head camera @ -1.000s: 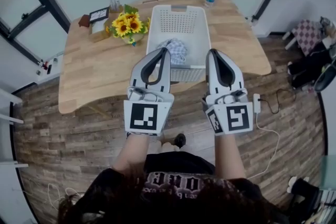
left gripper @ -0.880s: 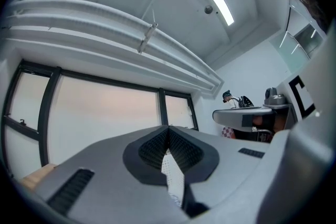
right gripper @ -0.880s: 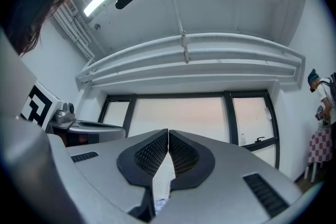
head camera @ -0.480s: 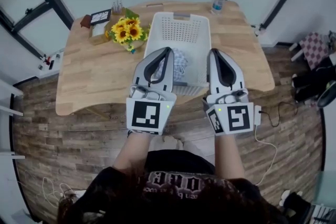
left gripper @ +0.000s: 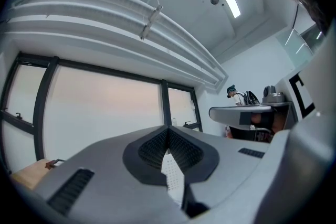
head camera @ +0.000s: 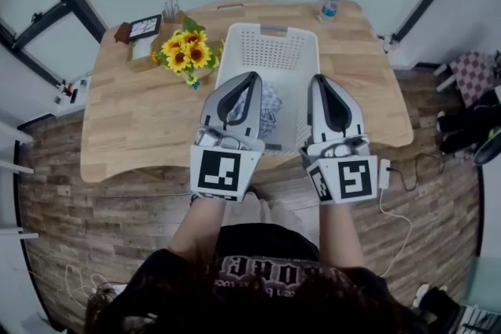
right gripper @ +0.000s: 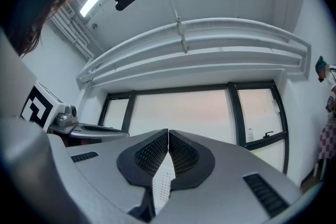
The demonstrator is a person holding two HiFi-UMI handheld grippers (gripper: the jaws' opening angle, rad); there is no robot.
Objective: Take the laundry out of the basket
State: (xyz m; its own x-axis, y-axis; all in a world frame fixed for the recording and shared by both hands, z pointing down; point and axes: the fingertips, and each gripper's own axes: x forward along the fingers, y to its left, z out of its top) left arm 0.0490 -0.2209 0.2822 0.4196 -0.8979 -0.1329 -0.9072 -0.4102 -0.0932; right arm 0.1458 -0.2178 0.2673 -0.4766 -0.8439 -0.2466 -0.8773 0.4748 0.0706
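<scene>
**A:** Looking steeply down from the head view onto a wooden surface [head camera: 141,113] carrying a white perforated basket [head camera: 270,49]. Asking after the laundry [head camera: 271,101].

**B:** Lying bunched in the near end of the basket, blue-and-white checked, low against the near wall. Sitting ahead of both tools and, judging by the steep look down, below them.

**A:** Asking about the basket's long axis.

**B:** Running away from the person, from the near edge of the surface toward the far edge. Probably calling for a reach forward and down, not sideways.

**A:** Asking which hand is nearer.

**B:** Seeming to favour the left gripper [head camera: 251,77], appearing just beside the laundry. Seeing the right gripper [head camera: 315,77] over the basket's right rim, slightly apart from the laundry. Not being able to judge height above it from this angle.

**A:** Asking about the jaws.

**B:** Seeing both pairs of jaws pressed fully together, gripping nothing. Most likely needing to open them before any grasp.

**A:** Asking what one view is giving that another is not.

**B:** Getting the layout only from the head view: basket, laundry, sunflowers [head camera: 186,55], a water bottle [head camera: 332,2]. Getting the pad contact only from the two gripper views, both tilting up toward windows and ceiling. Catching there just a sliver of perforated white below the closed pads, and missing the laundry altogether.
</scene>
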